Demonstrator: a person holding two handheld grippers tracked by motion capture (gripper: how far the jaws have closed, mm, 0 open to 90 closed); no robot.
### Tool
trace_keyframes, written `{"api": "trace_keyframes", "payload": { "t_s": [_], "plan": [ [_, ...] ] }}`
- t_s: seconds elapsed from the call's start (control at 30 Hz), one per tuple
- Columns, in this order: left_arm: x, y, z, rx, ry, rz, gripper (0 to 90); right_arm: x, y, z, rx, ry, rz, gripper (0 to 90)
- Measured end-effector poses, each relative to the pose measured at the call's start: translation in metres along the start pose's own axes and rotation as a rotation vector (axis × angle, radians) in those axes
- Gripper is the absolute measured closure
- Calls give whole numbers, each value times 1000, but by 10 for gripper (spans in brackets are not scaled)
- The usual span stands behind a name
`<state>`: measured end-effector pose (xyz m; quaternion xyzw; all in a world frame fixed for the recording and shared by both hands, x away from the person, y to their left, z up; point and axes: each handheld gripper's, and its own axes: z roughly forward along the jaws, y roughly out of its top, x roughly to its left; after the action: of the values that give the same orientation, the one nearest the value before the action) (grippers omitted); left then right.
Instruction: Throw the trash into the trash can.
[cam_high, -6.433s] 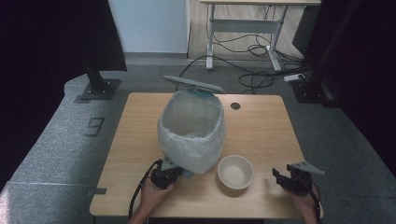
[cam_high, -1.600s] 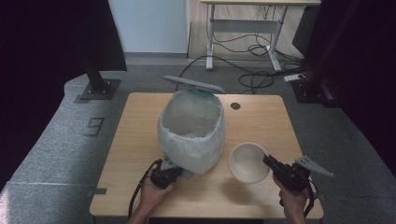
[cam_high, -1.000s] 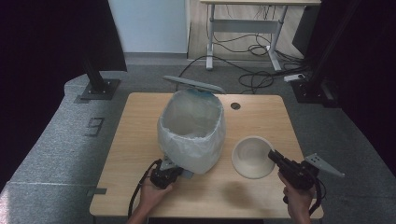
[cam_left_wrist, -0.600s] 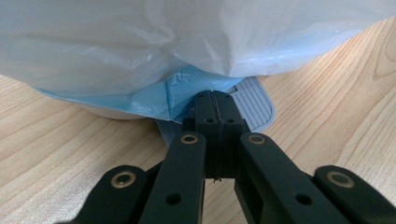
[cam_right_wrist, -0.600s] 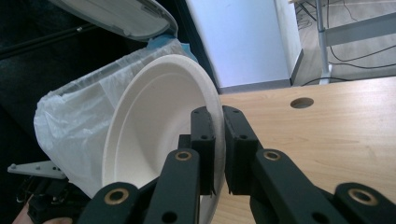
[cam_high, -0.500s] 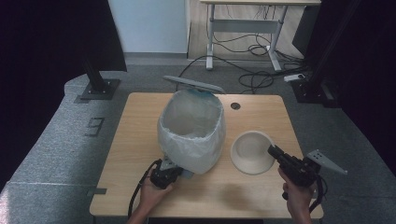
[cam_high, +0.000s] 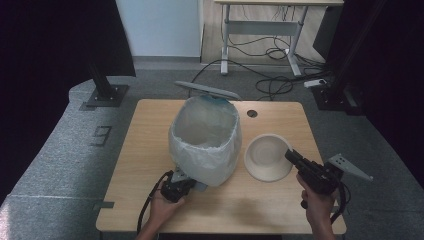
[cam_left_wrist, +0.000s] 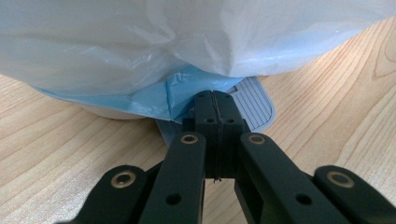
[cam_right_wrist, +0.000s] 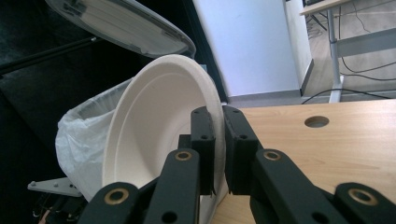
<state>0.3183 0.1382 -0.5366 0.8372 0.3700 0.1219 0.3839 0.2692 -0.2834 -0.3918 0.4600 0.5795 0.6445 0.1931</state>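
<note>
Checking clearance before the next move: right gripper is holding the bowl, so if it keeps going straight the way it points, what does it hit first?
Probably the lined bin. The right gripper points left across the table, its jaws clamped on the rim of the bowl, which leads. The bowl's far edge would likely touch the bin's bag first; the gap is hard to judge.

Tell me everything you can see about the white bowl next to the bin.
The bowl is off-white and matte, looks like moulded paper pulp, with a round rim, smooth inside and nothing in it. It is tipped up on edge, its opening turned toward the bag-lined bin to its left. The right gripper is shut on its rim, one jaw inside and one outside. Below it is the wooden table.
</note>
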Motion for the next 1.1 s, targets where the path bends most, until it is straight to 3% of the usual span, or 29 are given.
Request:
{"api": "trace_keyframes", "payload": {
  "t_s": [1.1],
  "plan": [
    [1,0,0,-1,-4,-2,900,28,29,29,-20,67,-21,833]
  ]
}}
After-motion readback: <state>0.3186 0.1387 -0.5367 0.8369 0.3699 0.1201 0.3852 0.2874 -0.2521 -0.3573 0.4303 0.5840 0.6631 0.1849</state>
